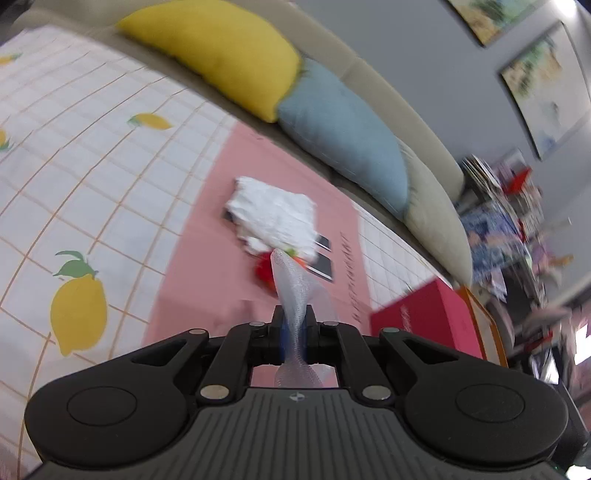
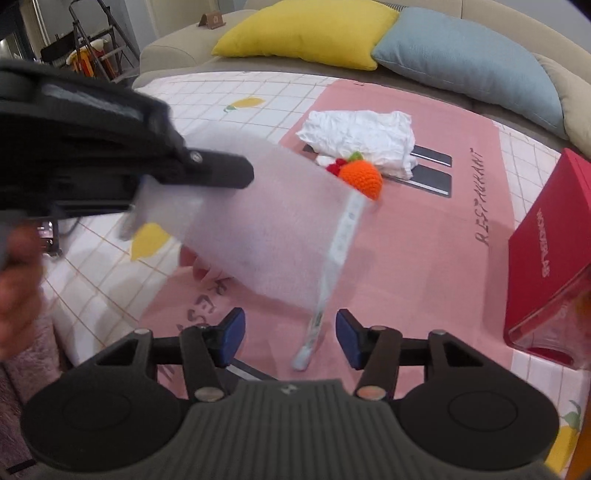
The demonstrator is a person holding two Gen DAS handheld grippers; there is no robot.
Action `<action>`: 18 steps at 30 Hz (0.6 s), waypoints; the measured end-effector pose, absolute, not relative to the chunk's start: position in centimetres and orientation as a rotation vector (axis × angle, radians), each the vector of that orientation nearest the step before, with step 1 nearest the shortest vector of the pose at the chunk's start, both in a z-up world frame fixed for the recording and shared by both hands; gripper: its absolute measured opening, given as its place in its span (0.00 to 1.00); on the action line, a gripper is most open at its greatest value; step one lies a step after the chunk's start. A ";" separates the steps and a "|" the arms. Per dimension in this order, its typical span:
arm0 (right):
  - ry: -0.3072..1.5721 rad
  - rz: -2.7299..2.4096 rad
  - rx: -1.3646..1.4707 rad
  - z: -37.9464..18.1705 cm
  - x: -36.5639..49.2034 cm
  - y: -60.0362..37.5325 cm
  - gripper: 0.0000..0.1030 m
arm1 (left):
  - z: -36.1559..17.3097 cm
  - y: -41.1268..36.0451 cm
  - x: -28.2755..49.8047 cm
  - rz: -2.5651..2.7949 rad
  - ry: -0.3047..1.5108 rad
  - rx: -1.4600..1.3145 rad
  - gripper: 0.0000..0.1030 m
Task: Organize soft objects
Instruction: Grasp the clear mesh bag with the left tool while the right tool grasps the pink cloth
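My left gripper [image 1: 294, 314] is shut on a corner of a white mesh bag [image 1: 295, 288], which stretches forward from its jaws. In the right wrist view the same left gripper [image 2: 240, 172] holds the mesh bag [image 2: 266, 229] up above the mat, with its zipper edge [image 2: 341, 236] hanging down. My right gripper [image 2: 291, 336] stands open, and the lower end of the zipper edge dangles between its blue pads [image 2: 234, 332] without touching them. An orange crochet fruit [image 2: 360, 179] and a red crochet piece [image 2: 334, 168] lie against a crumpled white cloth [image 2: 362, 138] on the pink mat.
A red box [image 2: 546, 258] stands at the mat's right edge. Yellow [image 2: 306, 31] and blue cushions [image 2: 469, 55] lean on the beige sofa behind. A person's hand [image 2: 18, 295] is at the left. A cluttered shelf [image 1: 517, 221] is off to the right.
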State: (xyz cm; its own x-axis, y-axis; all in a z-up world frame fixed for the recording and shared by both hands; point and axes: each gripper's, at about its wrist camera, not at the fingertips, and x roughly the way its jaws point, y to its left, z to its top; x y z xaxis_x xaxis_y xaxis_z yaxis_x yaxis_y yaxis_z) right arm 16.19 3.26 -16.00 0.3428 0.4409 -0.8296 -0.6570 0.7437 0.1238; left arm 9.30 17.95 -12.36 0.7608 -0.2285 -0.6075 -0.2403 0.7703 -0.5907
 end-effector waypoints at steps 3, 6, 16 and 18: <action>0.980 0.697 -0.230 -15.6 16.6 2.5 0.53 | -11.4 16.7 8.1 0.047 0.741 -0.636 0.07; 0.969 0.683 -0.206 -15.2 16.9 1.7 0.55 | -10.6 16.7 6.5 0.139 0.708 -0.596 0.07; 0.961 0.847 -0.217 -15.6 15.0 5.2 0.82 | -11.5 19.5 5.8 0.381 0.685 -0.517 0.07; 0.958 0.850 -0.234 -16.2 14.9 6.2 0.84 | -12.1 19.3 5.9 0.420 0.698 -0.467 0.07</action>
State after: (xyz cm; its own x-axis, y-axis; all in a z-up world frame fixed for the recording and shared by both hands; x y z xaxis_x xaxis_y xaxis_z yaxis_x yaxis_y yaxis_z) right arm 14.86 6.22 -16.25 0.2895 0.5317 -0.7959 -0.7264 0.6635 0.1791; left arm 5.94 19.35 -12.05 0.6915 0.2098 -0.6913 -0.5126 0.8167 -0.2649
